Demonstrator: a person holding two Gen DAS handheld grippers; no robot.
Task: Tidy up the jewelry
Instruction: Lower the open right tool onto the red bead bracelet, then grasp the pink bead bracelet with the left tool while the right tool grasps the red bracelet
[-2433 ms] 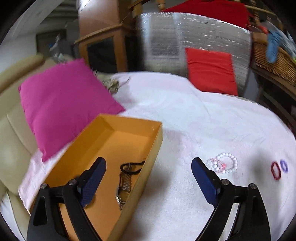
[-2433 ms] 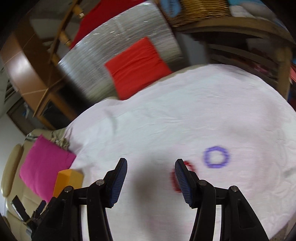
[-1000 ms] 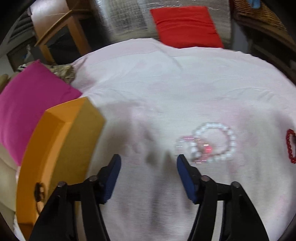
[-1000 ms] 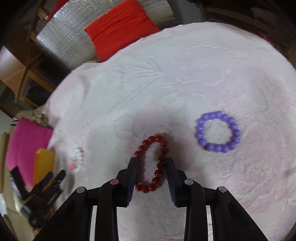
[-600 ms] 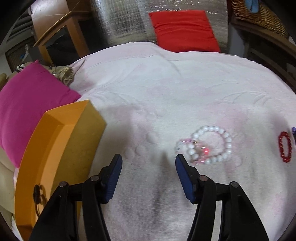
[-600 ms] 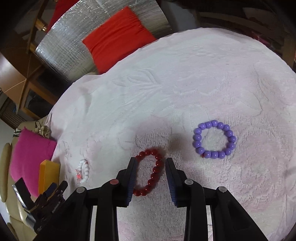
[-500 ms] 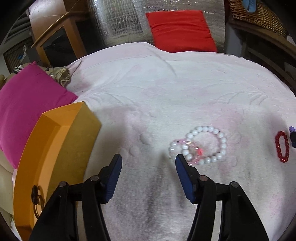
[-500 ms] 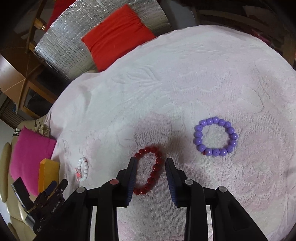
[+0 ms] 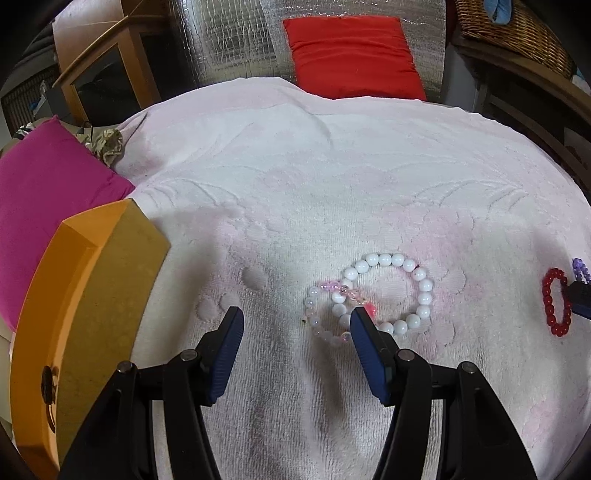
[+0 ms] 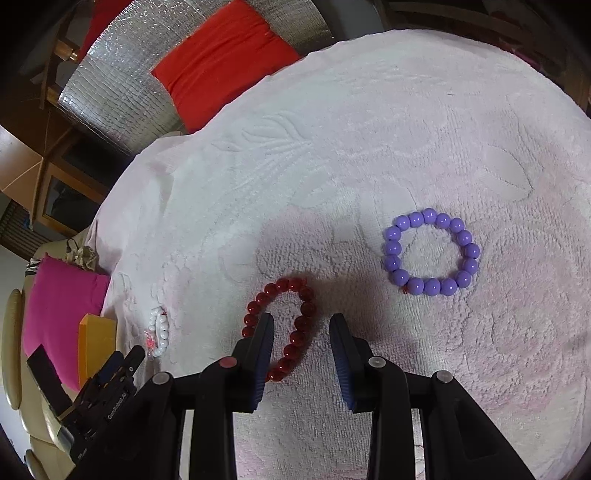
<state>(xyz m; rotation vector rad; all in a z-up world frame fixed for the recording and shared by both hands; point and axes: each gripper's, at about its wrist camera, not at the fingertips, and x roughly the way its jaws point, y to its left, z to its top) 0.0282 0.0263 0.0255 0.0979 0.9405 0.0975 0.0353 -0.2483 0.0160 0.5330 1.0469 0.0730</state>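
Observation:
On the white towel, a white bead bracelet (image 9: 406, 273) overlaps a clear pink bracelet (image 9: 321, 325). My left gripper (image 9: 297, 321) is open just before them, its right finger at the pink one's edge. A red bead bracelet (image 10: 299, 321) lies between the open jaws of my right gripper (image 10: 301, 326), its right side inside the gap, apart from the pads. A purple bead bracelet (image 10: 430, 253) lies to its right. The orange box (image 9: 88, 295) stands at the left, with a dark item inside.
A magenta cushion (image 9: 40, 199) lies behind the box. A red cushion (image 9: 351, 59) leans on a silver panel at the back. A wicker basket (image 9: 517, 29) sits at the back right. The towel (image 9: 332, 177) covers the round table.
My left gripper left the box, narrowed and came up to the white and pink bracelets. My right gripper narrowed and moved over the red bracelet.

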